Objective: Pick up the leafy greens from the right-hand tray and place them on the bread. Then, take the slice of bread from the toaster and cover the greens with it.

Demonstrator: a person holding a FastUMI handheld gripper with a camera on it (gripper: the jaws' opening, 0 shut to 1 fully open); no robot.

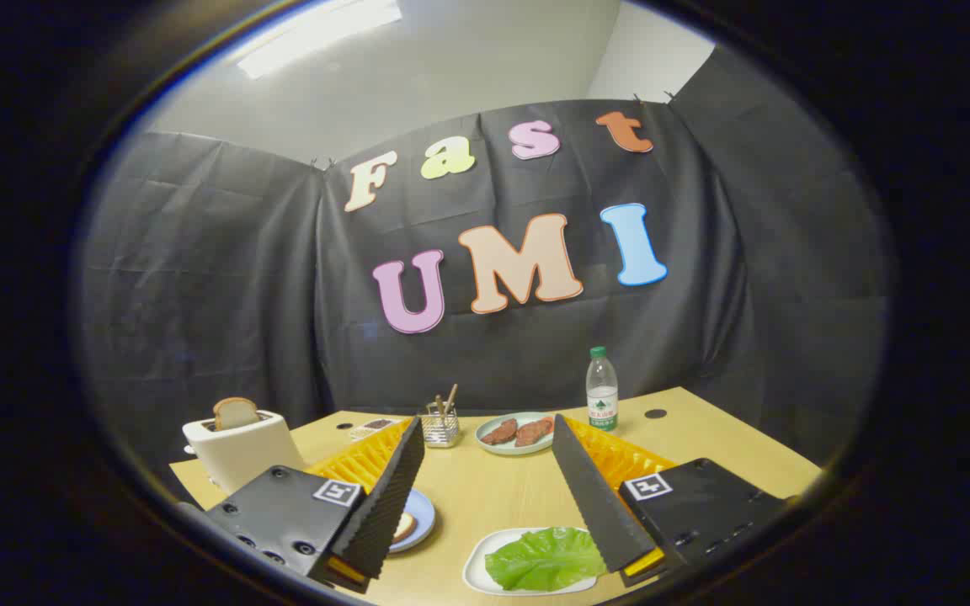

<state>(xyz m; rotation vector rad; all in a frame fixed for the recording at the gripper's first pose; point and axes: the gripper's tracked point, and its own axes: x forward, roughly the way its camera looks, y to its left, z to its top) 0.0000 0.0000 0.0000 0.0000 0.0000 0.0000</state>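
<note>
My gripper [485, 442] is open, its two fingers spread wide above the wooden table [502, 497] with nothing between them. A green lettuce leaf [546, 559] lies on a white tray [477, 568], low down by the right finger, whose lower part covers the leaf's right edge. Behind the left finger sits a blue plate [420, 520] with a slice of bread [403, 527] mostly hidden by that finger. Beyond the left finger stands a white toaster [241, 446] with a second bread slice [235, 412] sticking up from its slot.
Beyond the fingertips stand a pale plate with two pieces of meat [517, 433], a wire holder with sticks [440, 425] and a clear water bottle [601, 391]. A small dish [371, 427] lies near the holder. The table ends at the black cloth wall.
</note>
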